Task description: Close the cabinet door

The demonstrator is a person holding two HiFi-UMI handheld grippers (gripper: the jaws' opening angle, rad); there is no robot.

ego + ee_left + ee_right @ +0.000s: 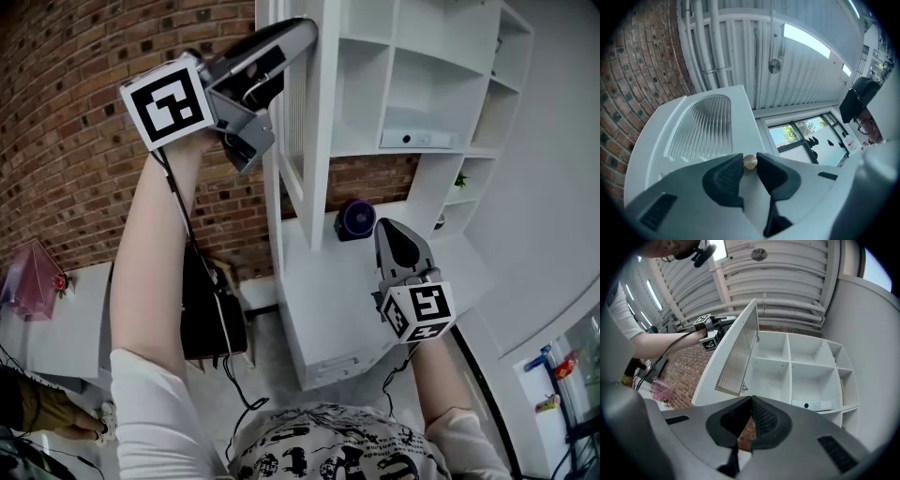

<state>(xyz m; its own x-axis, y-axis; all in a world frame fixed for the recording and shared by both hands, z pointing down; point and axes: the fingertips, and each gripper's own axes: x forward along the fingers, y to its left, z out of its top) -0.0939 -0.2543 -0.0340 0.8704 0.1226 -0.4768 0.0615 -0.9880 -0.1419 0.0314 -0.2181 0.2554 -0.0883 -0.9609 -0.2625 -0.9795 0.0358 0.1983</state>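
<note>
Left hand-held gripper point(750, 156) is pinching the tiny round knob point(750, 162) on the cabinet door point(740, 108), which may be slipping out; right hand-held gripper point(751, 398) is sitting closed, empty.

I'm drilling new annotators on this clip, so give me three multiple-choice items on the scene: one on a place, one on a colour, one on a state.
1. Where is the left claw?
A) on a shelf
B) at the door knob
C) on the brick wall

2. What colour is that knob?
A) black
B) red
C) gold

3. How do the right claw jaws stand?
A) together, empty
B) wide apart
C) clamped on a cable

Key:
1 B, its pads pinch the knob on the open cabinet door.
2 C, the knob shines gold against the white door.
3 A, the right gripper view shows the tips meeting with nothing between them.
</note>
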